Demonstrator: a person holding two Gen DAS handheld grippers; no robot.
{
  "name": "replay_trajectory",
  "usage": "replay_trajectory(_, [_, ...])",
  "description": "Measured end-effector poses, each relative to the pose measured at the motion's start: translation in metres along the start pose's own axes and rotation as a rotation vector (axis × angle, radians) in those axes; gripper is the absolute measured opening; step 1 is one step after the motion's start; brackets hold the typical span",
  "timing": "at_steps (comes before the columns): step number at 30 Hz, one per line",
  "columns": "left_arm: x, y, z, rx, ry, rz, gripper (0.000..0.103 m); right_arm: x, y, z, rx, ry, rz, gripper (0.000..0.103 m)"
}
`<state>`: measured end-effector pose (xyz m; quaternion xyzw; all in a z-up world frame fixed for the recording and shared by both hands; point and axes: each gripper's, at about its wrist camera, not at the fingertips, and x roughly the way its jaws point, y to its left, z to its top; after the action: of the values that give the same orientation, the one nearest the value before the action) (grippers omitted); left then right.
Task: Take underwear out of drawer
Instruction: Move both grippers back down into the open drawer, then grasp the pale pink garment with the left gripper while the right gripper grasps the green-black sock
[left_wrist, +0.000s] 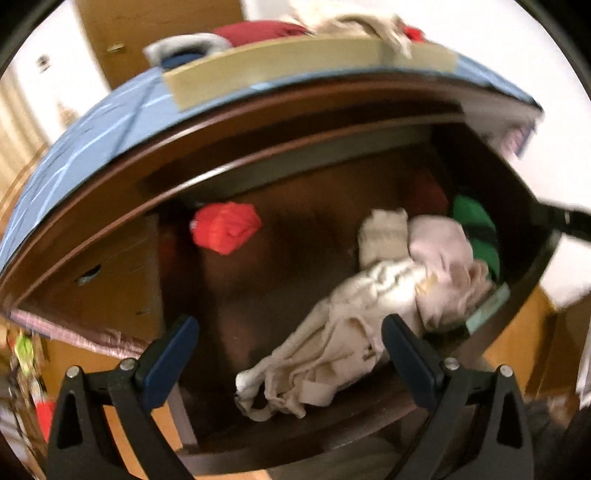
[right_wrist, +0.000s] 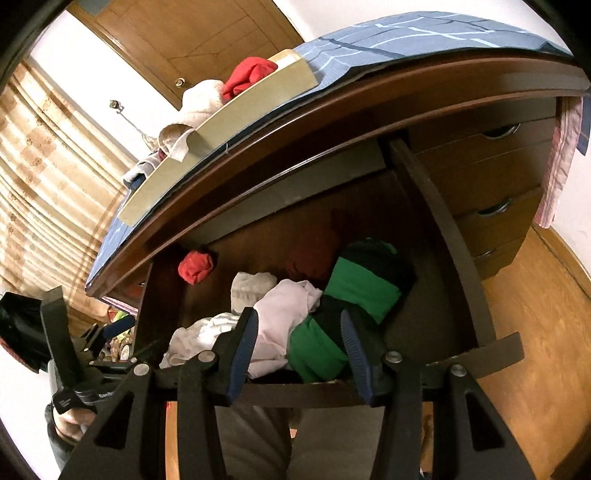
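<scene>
I see left gripper (left_wrist: 290, 345) spread wide, empty, over beige underwear (left_wrist: 332, 343) lying diagonally in drawer (left_wrist: 491, 317); right gripper (right_wrist: 299, 339) half-spread, empty, nearer green bundle (right_wrist: 354, 295).

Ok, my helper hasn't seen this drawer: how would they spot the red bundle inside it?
Look into the open drawer under the blue-covered top. Most clothes are piled at its front; the red bundle lies alone in the back left corner, apart from the white, pink and green pieces.
</scene>
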<state>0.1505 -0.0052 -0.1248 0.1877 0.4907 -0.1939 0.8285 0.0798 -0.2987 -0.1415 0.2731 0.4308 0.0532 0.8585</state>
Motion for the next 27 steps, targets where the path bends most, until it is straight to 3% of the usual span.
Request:
replay_trajectory(4, [0.015,-0.006,0.004,0.092,0.066,-0.071,0.101,0.003,-0.002,0.001,0.019,0.011,0.006,0.05])
replay_trajectory(9, [0.033,-0.006,0.017,0.148,0.148,-0.125,0.101,0.006,-0.003,0.003,0.026,0.018,0.004,0.05])
replay_trajectory(13, [0.042,-0.014,0.025,0.197,0.192,-0.213,0.101,0.006,-0.004,0.005,0.027,0.02,0.002,0.05])
replay_trajectory(22, [0.078,-0.011,0.035,0.08,0.418,-0.398,0.103,0.001,-0.01,0.016,0.044,0.003,-0.012,0.05])
replay_trajectory(27, [0.087,-0.012,0.039,0.066,0.465,-0.443,0.103,0.004,-0.014,0.017,0.062,0.01,-0.004,0.05])
